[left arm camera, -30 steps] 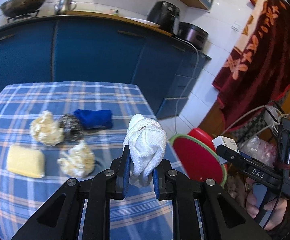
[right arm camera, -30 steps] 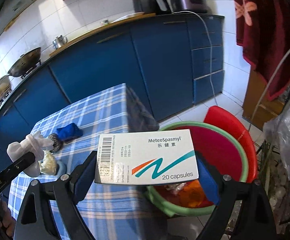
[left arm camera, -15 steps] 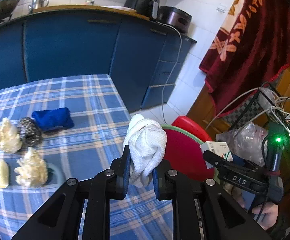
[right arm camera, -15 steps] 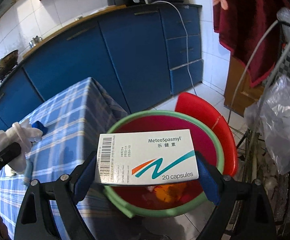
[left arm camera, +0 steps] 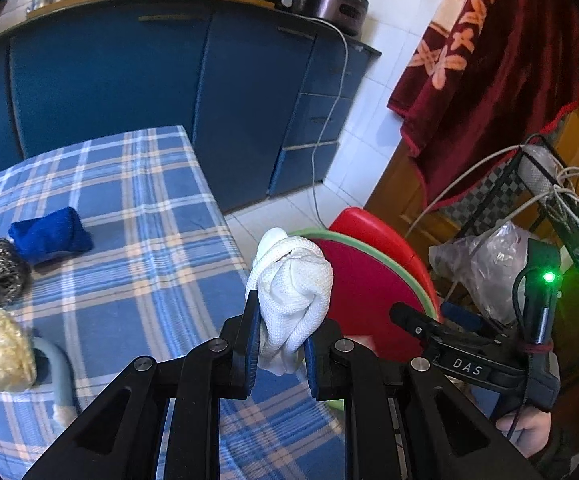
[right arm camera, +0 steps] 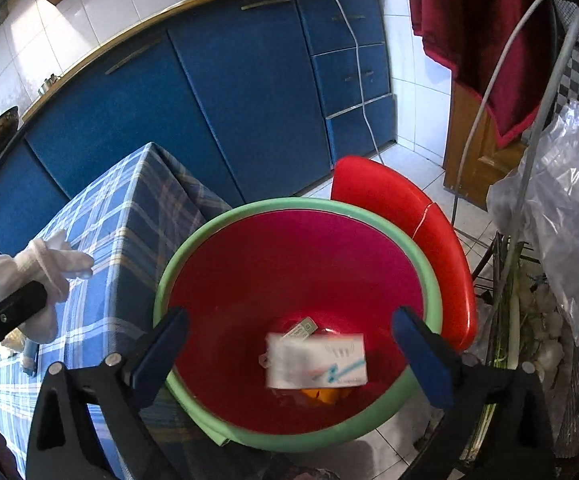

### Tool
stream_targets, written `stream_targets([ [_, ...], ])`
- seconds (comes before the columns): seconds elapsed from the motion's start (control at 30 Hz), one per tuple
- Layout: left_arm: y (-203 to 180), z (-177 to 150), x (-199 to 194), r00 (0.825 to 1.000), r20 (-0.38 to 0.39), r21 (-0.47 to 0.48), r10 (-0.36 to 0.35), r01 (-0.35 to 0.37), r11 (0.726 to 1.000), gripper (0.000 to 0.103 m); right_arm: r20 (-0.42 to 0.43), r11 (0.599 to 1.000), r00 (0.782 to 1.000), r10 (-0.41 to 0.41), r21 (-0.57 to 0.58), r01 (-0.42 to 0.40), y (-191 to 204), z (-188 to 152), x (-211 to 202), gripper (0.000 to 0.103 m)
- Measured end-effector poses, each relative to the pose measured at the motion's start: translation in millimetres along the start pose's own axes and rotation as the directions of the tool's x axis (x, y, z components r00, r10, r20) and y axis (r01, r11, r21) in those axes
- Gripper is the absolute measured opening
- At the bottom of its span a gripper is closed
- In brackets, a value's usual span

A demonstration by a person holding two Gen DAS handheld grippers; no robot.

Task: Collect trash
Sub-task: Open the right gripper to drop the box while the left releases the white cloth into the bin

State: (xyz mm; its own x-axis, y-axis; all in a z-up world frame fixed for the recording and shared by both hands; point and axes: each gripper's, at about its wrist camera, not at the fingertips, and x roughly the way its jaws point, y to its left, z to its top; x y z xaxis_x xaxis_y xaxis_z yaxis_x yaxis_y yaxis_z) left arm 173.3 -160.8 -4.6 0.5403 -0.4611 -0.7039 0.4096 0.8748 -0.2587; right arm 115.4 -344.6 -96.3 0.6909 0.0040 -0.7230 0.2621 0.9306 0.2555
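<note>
Red plastic bin with green rim (right arm camera: 429, 276): white capsule carton (right arm camera: 316, 360) dropping in, your right gripper (right arm camera: 289, 354) jaws opening, empty. Left gripper (left arm camera: 279, 354) pinches knotted white cloth (left arm camera: 293, 296), bin at 2 o'clock. Crumpled paper wads (left arm camera: 7, 354) remain on checked tablecloth (left arm camera: 137, 216) at 9 o'clock.

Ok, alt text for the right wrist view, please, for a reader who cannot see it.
The right hand-held gripper, jaws opening, hangs over a red plastic bin with a green rim; a blurred white medicine box is inside the bin, free of the pads. At left, a white knotted cloth sits in the other gripper over a blue plaid tablecloth.
</note>
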Motion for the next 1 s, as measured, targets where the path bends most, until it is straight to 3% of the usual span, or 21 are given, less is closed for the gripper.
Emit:
stream_targets([
  [0.6, -38, -4, 66, 0.990, -0.140, 0.100, -0.022, 0.036, 0.994, 0.020, 0.068, 0.999, 0.998, -0.005, 0.044, 0.002, -25, 3, -25, 0.103],
  [0.7, -43, -5, 74, 0.987, -0.158, 0.119, -0.008, 0.027, 0.993, 0.028, 0.072, 0.999, 0.997, -0.007, 0.052, 0.003, -27, 3, -26, 0.103],
  [0.77, -45, -6, 76, 0.987, -0.160, 0.118, -0.002, 0.021, 0.993, 0.044, 0.074, 0.999, 0.997, -0.007, 0.054, 0.003, -29, 3, -27, 0.103],
  [1.0, -45, -6, 67, 0.990, -0.140, 0.123, 0.010, 0.007, 0.992, 0.046, 0.076, 0.999, 0.997, -0.004, 0.054, 0.000, -30, 1, -30, 0.103],
])
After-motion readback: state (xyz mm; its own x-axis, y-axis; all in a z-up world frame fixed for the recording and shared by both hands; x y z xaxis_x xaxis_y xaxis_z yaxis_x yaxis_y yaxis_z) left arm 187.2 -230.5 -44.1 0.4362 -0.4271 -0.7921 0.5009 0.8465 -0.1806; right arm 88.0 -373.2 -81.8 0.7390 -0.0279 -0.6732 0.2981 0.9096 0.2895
